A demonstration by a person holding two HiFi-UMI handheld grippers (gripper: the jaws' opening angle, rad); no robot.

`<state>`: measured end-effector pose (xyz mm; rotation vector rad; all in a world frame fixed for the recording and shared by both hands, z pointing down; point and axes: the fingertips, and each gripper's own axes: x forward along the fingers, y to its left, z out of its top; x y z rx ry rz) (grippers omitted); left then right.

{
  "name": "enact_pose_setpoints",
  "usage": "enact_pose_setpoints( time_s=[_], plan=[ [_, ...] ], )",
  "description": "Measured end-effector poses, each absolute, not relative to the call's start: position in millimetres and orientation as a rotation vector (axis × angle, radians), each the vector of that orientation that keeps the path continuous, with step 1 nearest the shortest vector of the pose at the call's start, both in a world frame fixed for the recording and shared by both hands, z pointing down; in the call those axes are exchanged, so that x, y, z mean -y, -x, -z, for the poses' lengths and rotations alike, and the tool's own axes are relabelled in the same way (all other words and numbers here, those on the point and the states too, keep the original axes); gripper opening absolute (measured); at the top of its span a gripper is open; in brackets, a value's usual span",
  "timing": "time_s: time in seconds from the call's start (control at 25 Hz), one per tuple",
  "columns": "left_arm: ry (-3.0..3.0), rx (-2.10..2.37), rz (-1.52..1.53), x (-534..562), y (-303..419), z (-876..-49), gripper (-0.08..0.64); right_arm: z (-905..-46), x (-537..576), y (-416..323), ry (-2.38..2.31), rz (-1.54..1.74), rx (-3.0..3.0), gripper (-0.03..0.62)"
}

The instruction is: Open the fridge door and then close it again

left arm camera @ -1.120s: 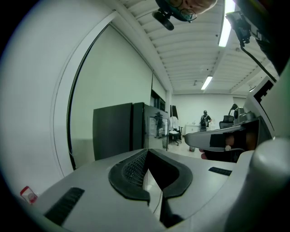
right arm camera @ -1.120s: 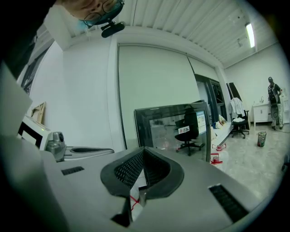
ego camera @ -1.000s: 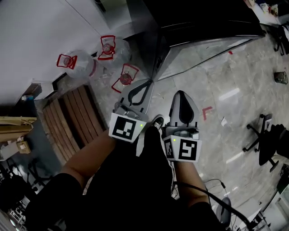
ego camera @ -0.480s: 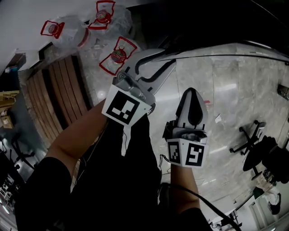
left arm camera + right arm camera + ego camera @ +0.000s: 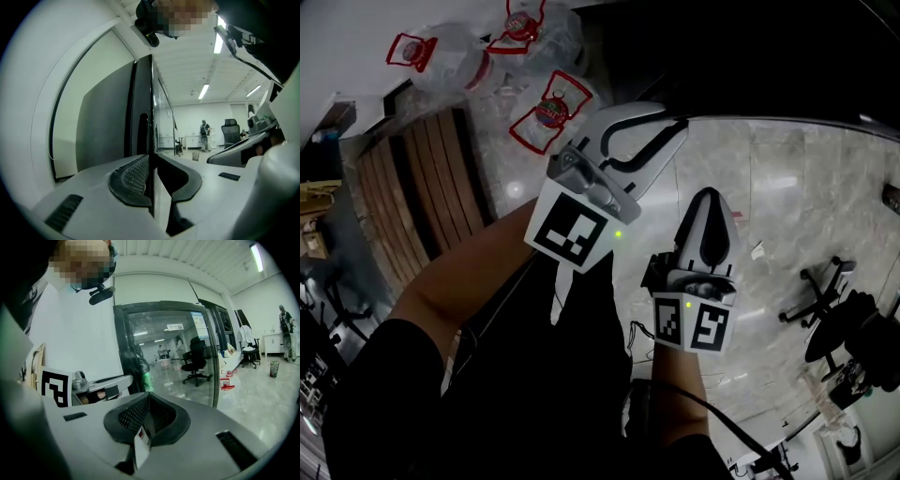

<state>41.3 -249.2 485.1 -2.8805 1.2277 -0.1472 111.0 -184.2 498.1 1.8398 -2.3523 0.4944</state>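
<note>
The fridge (image 5: 722, 56) is the tall dark cabinet at the top of the head view. My left gripper (image 5: 673, 127) is lifted and points at it, jaws shut with nothing between them. In the left gripper view its tip (image 5: 151, 157) lines up with the fridge's dark door edge and a long handle recess (image 5: 142, 133), still apart from it. My right gripper (image 5: 712, 197) hangs lower and to the right, shut and empty. In the right gripper view the closed glass door (image 5: 168, 348) reflects the office, above the shut tip (image 5: 149, 395).
Clear water bottles with red handles (image 5: 548, 108) lie on the floor left of the fridge, beside a wooden pallet (image 5: 422, 187). An office chair (image 5: 825, 300) stands on the marble floor at the right. Far down the room a person (image 5: 205, 133) stands by desks.
My left gripper has risen and swung forward toward the fridge. The right gripper stayed low and shut. The head view has tilted, with the fridge nearer the top.
</note>
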Motion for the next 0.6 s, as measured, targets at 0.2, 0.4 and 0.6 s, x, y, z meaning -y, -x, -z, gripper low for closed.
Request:
enact_pose_setpoints(
  time_s=[0.2,0.4,0.6],
  plan=[
    [2.895,-1.274,0.145,247.4,-38.7,-485.0,0.054,-498.5,174.7,-132.3,-1.968,-0.488,2.269,0.015],
    [2.958,-1.150,0.154,199.2,-64.9,-486.3,0.042,-468.3,158.4,-146.6,-1.989,-0.383,2.294,0.015],
    [2.951,-1.143,0.121,144.8,-107.1,-481.2,0.037,-445.3,125.7,-162.3,-2.064,-0.264,2.210,0.015]
  ],
)
